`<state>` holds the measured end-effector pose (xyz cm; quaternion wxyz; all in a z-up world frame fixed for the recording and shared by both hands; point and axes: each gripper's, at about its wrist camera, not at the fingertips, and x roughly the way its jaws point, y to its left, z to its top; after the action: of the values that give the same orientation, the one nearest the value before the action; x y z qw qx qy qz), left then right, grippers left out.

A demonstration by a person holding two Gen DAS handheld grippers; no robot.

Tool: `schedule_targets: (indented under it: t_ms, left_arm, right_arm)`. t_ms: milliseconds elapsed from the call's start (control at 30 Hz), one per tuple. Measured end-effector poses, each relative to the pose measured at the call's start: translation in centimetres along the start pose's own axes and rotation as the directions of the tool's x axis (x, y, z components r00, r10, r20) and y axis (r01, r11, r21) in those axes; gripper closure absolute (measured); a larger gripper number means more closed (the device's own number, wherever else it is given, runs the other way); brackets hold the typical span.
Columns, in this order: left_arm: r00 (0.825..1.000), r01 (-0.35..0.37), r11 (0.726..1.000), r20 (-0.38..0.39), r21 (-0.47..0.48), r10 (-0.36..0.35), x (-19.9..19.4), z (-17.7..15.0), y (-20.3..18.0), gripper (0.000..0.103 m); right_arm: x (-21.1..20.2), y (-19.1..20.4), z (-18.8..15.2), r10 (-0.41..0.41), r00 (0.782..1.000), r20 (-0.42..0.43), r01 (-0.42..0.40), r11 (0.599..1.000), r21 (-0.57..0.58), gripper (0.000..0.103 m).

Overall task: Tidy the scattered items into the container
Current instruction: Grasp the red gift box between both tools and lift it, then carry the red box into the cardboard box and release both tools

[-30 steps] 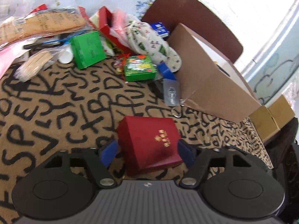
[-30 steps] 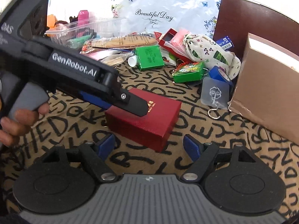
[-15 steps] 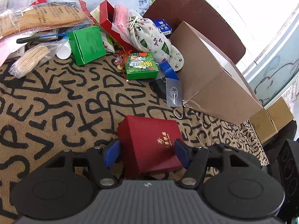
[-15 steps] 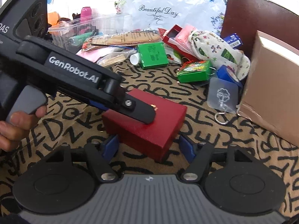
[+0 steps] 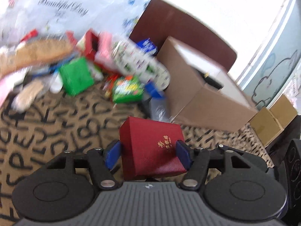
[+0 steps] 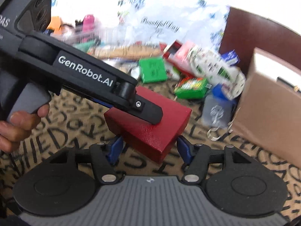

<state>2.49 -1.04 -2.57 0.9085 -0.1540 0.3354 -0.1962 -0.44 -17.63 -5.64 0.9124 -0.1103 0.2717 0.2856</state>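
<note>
Red gift box (image 5: 150, 146) sits clamped in my left claw (image 5: 148, 153), lifted near the cardboard box (image 5: 203, 94), while my right claw (image 6: 149, 148) gapes empty beneath it.

"GenRobot.AI" on the left gripper (image 6: 150, 111); "Beautiful Day" on the white bag (image 6: 160, 25).

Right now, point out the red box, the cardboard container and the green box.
red box (image 5: 150, 145): left wrist view, lid top.
cardboard container (image 5: 212, 107): left wrist view, outer side wall.
green box (image 6: 153, 69): right wrist view, top face.
</note>
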Motion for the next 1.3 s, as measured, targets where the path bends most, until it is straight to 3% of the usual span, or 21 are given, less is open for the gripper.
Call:
schedule_targets:
  t_ms: [300,533,800,1000,1100,1200,1267,1300]
  left_arm:
    - [0.985,0.108,0.984,0.118,0.139,-0.125,1.1,6.0,-6.6,0.037]
    - [0.971,0.201,0.958,0.091,0.205,-0.223,6.3,10.5,-12.4,0.037]
    - [0.960,0.272,0.935,0.009,0.226,-0.281,13.9,13.2,-17.2,0.037]
    - [0.958,0.287,0.940,-0.050,0.182,-0.283,19.8,14.7,-18.9,0.037]
    - [0.964,0.266,0.949,-0.065,0.171,-0.259,23.0,15.2,-19.6,0.038]
    - [0.969,0.235,0.958,-0.110,0.162,-0.219,26.2,15.5,-19.8,0.034]
    - [0.971,0.207,0.969,-0.152,0.133,-0.187,27.3,15.7,-19.4,0.025]
    - [0.965,0.222,0.969,-0.163,0.109,-0.203,27.4,15.7,-19.0,0.018]
  right_arm:
    - [-5.0,-4.8,3.8,-0.134,0.977,0.168,0.132,0.991,0.023,0.042]
    - [-7.4,-11.2,5.5,-0.268,0.941,0.205,0.261,0.964,0.061,0.043]
    - [-7.5,-19.5,5.7,-0.369,0.920,0.136,0.358,0.929,0.096,0.043]
    - [-6.2,-25.8,5.7,-0.375,0.926,0.055,0.367,0.923,0.112,0.043]
    - [-4.7,-28.5,5.8,-0.395,0.918,0.012,0.392,0.915,0.098,0.043]
    - [-2.3,-30.8,6.0,-0.426,0.903,-0.048,0.428,0.900,0.075,0.043]
    - [-1.2,-31.5,5.5,-0.465,0.877,-0.118,0.474,0.879,0.060,0.043]
    - [-0.5,-31.6,5.4,-0.486,0.862,-0.147,0.497,0.866,0.048,0.042]
